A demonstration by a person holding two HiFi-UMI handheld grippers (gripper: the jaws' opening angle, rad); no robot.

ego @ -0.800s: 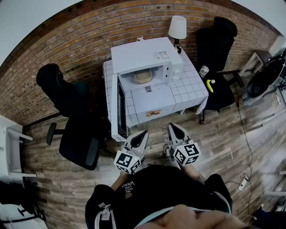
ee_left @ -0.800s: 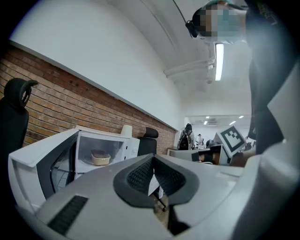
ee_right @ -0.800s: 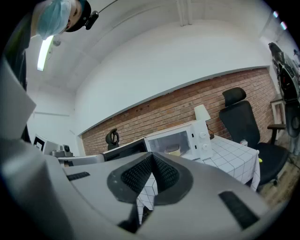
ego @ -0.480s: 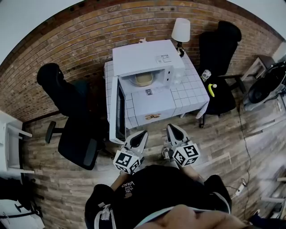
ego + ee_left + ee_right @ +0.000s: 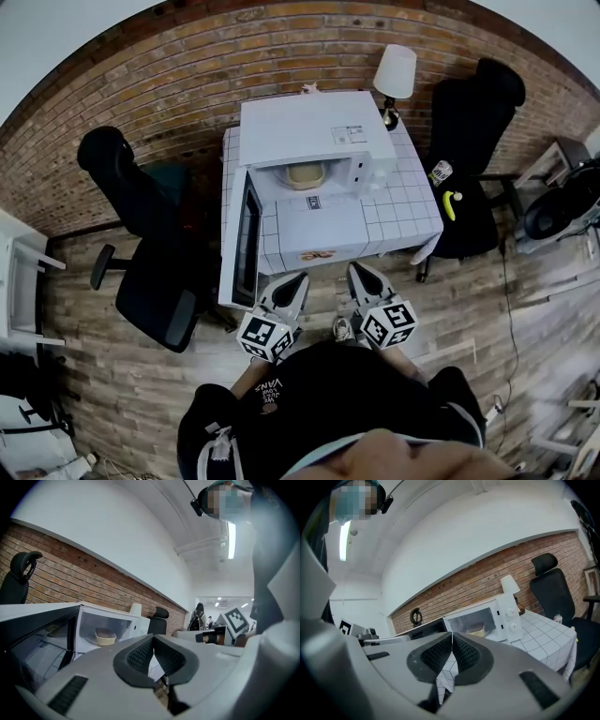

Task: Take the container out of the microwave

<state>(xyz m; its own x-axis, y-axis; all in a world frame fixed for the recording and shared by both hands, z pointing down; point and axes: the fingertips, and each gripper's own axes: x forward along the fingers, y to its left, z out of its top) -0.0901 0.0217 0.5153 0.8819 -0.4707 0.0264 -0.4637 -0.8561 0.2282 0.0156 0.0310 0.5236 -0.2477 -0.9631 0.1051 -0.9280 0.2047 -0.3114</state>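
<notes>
Our left gripper [image 5: 296, 281] and right gripper [image 5: 360, 272] sit closed, empty, at lower centre — the container [image 5: 305, 174] lies well up-frame of the left one, inside the microwave [image 5: 309, 127].

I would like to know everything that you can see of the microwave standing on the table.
The microwave is a white, box-shaped oven that stands upright on a table covered with a white checked cloth. Its door, dark glass in a white frame, is hinged at the left side and swung wide open toward the person. Two round knobs sit one above the other on the panel at the right of the opening. A beige container rests inside the lit cavity.
</notes>
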